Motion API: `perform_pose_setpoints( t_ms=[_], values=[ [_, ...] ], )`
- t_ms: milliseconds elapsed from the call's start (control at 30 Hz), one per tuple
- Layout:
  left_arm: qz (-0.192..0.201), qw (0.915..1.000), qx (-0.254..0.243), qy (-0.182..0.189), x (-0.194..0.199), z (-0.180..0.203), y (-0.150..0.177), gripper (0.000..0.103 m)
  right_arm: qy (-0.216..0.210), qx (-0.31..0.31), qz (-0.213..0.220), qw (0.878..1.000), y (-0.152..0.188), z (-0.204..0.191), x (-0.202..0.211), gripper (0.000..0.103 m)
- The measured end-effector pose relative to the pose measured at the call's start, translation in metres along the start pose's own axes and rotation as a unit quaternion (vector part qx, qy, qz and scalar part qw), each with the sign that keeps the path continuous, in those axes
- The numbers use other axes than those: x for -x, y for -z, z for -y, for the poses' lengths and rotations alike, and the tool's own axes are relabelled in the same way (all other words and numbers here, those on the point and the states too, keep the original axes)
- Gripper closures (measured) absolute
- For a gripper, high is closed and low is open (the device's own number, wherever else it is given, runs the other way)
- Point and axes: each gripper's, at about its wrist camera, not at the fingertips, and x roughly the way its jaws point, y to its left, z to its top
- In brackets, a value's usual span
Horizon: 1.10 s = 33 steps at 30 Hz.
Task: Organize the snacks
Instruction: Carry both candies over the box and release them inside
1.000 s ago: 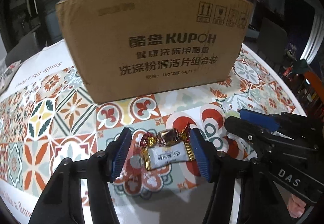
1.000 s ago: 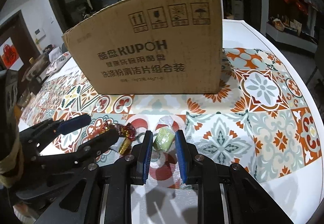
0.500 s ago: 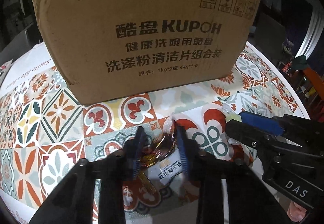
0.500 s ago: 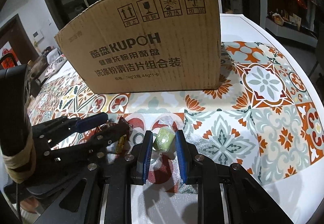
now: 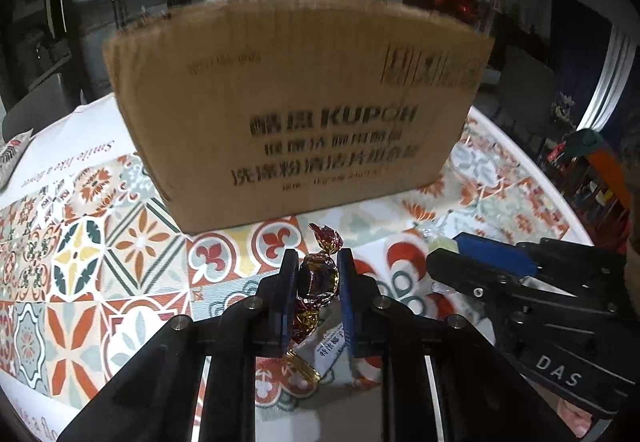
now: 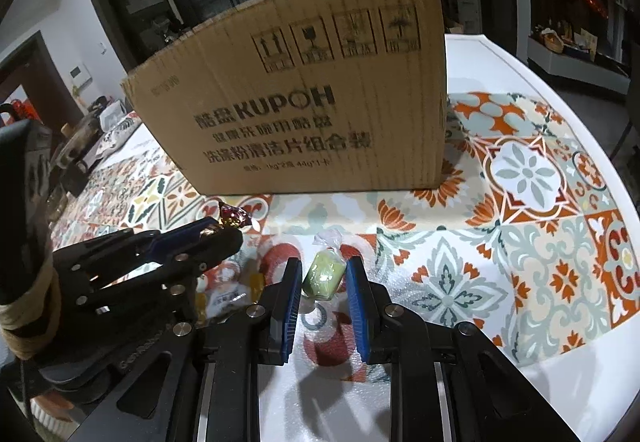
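I'm reporting on both grippers, L and R, w/ the cardboard box (image 5: pixel 296 122) standing on the patterned tablecloth (image 5: pixel 80 274) straight ahead.

L side: the left gripper (image 5: pixel 318 298) is clamping a dark red foil-wrapped candy (image 5: pixel 318 282) by its body, jaws narrow, both pads pressing the wrapper. The candy is sitting off the cloth, one twisted end poking up past the fingertips. Below it a white-label candy w/ gold ends (image 5: pixel 320 354) is lying on the cloth, not gripped.

R side: the right gripper (image 6: pixel 323 282) is bracketing a pale green candy in clear wrap (image 6: pixel 323 276). Jaws are narrow; the L pad looks touching, a thin gap appears to be showing at the R pad, so I'm not confirming a firm hold. Whether it is resting on the cloth or raised, I cannot tell.

Handling, my judgement: all pcs are light and small; foil and clear film are slick and crinkle, twisted ends are flimsy. I'm advising grip across the solid middle, never the ends, moderate squeeze. Green pc looks softer, may deform. Box opening is not in view; approx. drop point is over its top edge.
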Motion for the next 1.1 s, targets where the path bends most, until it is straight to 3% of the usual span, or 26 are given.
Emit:
perform_pose_setpoints(
  t_ms=[467,733,1100],
  values=[
    [0.072,0.9972,0.018,0.01,0.074,-0.005,-0.029,0.083,-0.01,0.038,0.073,0.997,-0.031,-0.029,0.059,0.079],
    [0.106,0.9941,0.021,0.012,0.094,-0.009,-0.055,0.083,-0.017,0.055,0.113,0.992,-0.06,-0.043,0.083,0.079],
    [0.136,0.9906,0.004,-0.001,0.107,-0.018,-0.104,0.083,-0.021,0.081,0.129,0.988,-0.11,-0.051,0.087,0.079]
  ],
)
